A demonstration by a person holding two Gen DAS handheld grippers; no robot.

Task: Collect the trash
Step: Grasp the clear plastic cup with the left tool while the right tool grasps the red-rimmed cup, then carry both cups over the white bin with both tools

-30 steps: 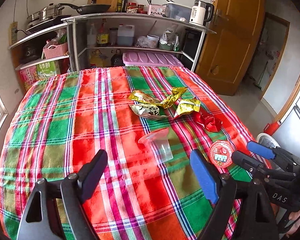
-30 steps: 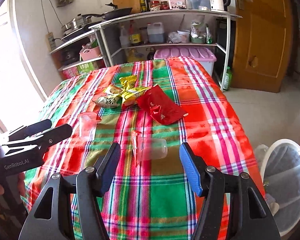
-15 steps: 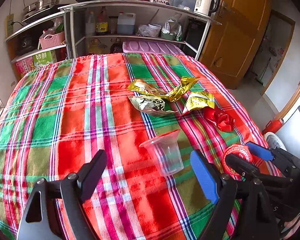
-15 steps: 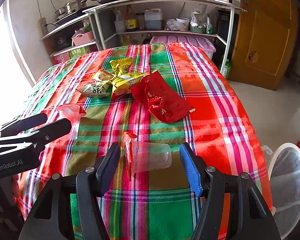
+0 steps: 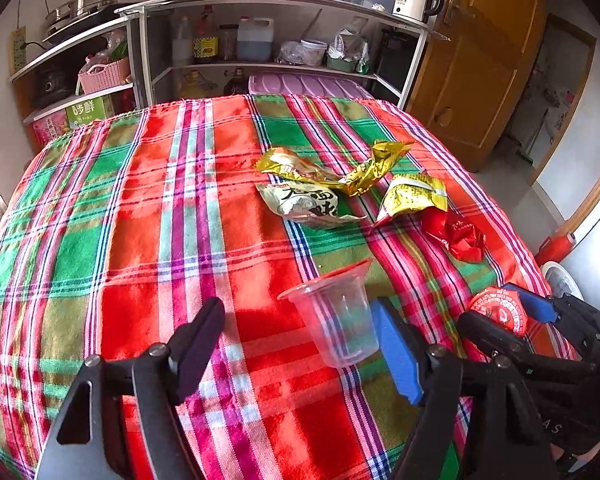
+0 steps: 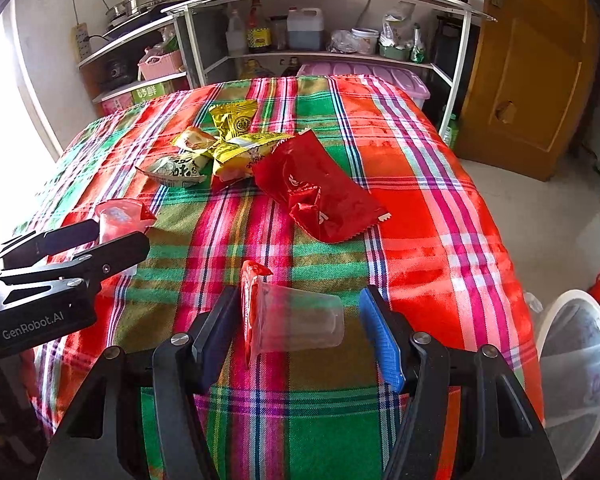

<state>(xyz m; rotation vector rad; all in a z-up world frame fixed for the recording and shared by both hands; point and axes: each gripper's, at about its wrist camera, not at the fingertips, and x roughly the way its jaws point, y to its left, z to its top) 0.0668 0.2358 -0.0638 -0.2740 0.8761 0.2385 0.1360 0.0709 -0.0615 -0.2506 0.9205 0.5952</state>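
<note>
A: What surrounds the work?

B: A bench under a plaid cloth, with a shelf unit beyond its far edge and a white bin on the floor off its right edge. Mid-bench lies a red wrapper, with yellow and gold snack wrappers bunched toward the far edge. Nothing stands between either tool and its cup.

A: What differs from a second ago?

B: Both tools sit lower and closer to the cloth, so each cup looms larger. The left hand-held gripper has just been narrowing its jaws.

A: And the cups?

B: The upright clear cup stands near the bench's near edge, between the left jaws. The blue pad is at its side, whether touching I cannot tell, and the black finger stands well clear. So it is open, gripping nothing. The right hand-held gripper is open too, straddling the tipped cup with its red lid, toward the near right corner. Neither pad touches.
</note>
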